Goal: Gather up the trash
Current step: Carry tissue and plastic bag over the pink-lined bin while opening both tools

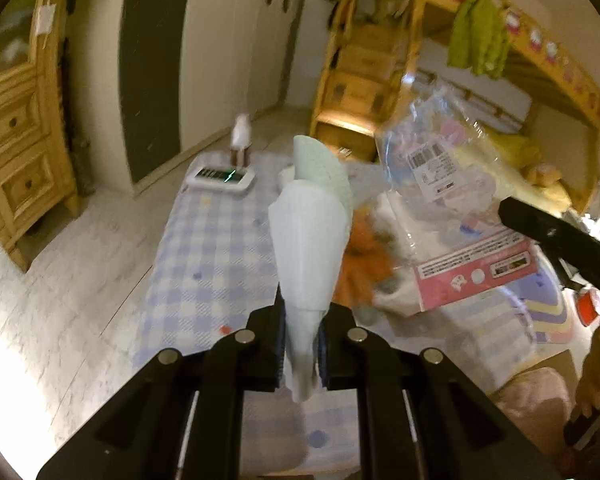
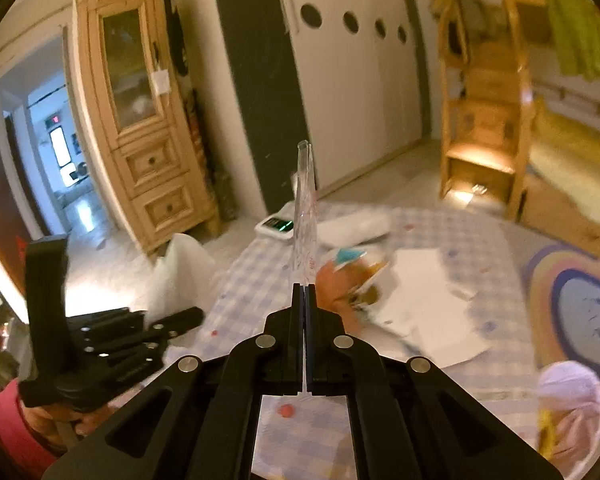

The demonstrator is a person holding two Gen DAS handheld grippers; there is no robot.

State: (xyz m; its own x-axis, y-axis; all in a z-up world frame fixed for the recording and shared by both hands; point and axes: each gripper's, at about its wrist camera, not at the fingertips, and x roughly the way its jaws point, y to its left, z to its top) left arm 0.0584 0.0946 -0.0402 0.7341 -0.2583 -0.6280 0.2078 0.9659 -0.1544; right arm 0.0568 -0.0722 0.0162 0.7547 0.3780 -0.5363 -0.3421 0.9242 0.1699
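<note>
White paper (image 1: 306,248) was clamped in the left gripper (image 1: 300,350) fingers, while the right gripper (image 2: 305,300) fingers pinched a clear plastic wrapper (image 2: 305,216) above the checked blanket (image 1: 208,248).

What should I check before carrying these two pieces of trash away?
1. Left gripper clamped on the white tissue: ok.
2. Right gripper shut on the clear plastic wrapper: ok.
3. Wrapper hanging free of the checked mat: ok.
4. All trash collected: not ok, white paper remains on the mat.
5. Trash bin in sight: cannot tell.
</note>
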